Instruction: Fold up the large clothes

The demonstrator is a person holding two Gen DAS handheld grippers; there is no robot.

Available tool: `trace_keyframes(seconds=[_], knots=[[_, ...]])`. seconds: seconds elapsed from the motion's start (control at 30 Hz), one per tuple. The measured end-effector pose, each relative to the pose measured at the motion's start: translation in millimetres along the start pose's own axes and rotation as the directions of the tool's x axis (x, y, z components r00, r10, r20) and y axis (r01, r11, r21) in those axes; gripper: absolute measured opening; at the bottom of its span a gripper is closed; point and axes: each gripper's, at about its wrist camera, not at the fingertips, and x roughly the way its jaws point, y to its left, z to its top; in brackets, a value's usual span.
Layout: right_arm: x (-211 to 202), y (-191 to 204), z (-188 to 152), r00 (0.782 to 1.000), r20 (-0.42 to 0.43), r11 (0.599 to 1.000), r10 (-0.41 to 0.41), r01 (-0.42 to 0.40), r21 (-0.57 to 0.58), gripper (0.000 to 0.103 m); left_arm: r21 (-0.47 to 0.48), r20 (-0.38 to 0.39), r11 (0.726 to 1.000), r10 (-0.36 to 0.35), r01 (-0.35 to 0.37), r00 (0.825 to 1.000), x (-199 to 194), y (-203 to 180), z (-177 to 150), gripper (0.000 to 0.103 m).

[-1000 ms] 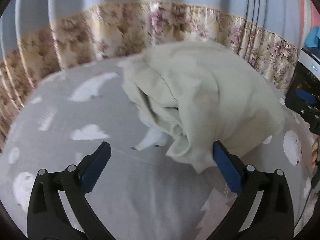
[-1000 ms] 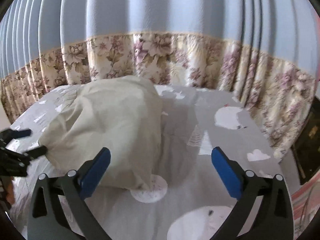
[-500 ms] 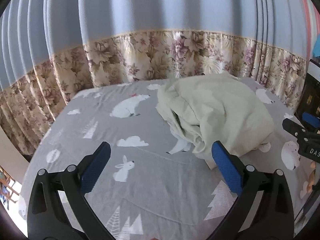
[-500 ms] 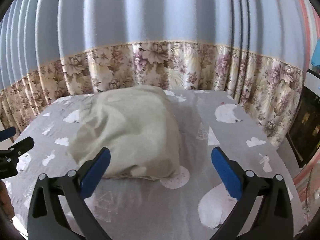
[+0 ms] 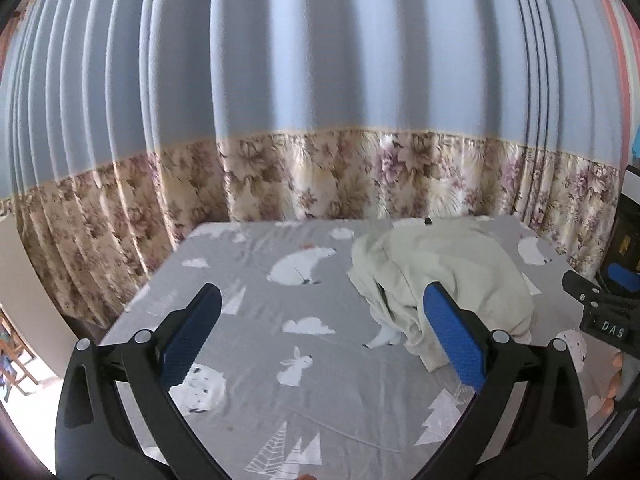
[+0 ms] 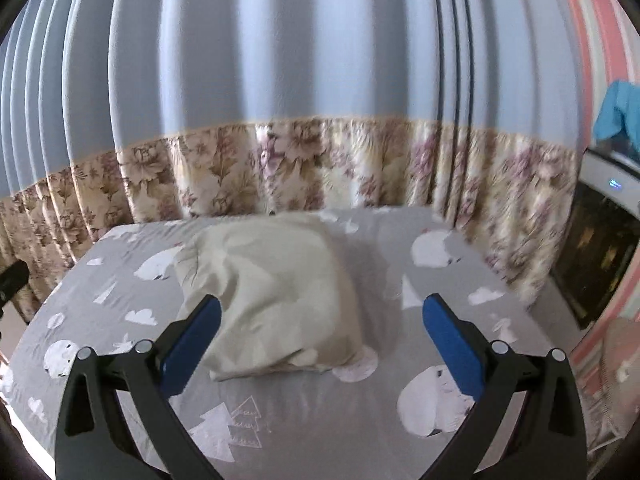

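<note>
A cream garment (image 5: pixel 444 276) lies bunched in a heap on the grey bed sheet (image 5: pixel 280 320) printed with white animals and trees. It also shows in the right wrist view (image 6: pixel 276 296), near the middle of the bed. My left gripper (image 5: pixel 320 336) is open and empty, held back above the near part of the bed, left of the heap. My right gripper (image 6: pixel 320 336) is open and empty, held back in front of the heap. The right gripper also shows at the right edge of the left wrist view (image 5: pixel 600 308).
A blue curtain with a floral band (image 5: pixel 320 184) hangs behind the bed on its far and left sides. A dark appliance or cabinet (image 6: pixel 600 256) stands to the right of the bed. A blue cloth (image 6: pixel 620 112) hangs at the upper right.
Both grippers have pulled back and up from the garment, so the heap looks smaller and farther. The garment lies where it was, and both grippers stay open.
</note>
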Motion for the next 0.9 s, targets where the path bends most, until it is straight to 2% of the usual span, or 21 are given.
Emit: trace_keyframes(seconds=[0.13, 0.27, 0.9], knots=[[-13, 10, 4, 1.000, 0.023, 1.000, -0.006, 0.006, -0.012, 0.101, -0.023, 0.010, 0.999, 0.037, -0.037, 0.999, -10, 3, 6, 0.100], [-17, 16, 2, 1.000, -0.002, 1.000, 0.012, -0.012, -0.002, 0.101, -0.037, -0.013, 0.998, 0.046, -0.046, 0.999, -8, 6, 4, 0.100], [-15, 8, 1, 0.999, -0.029, 1.000, -0.014, 0.014, -0.004, 0.101, -0.044, -0.076, 0.998, 0.034, -0.038, 0.997, 9, 7, -5, 0.100]])
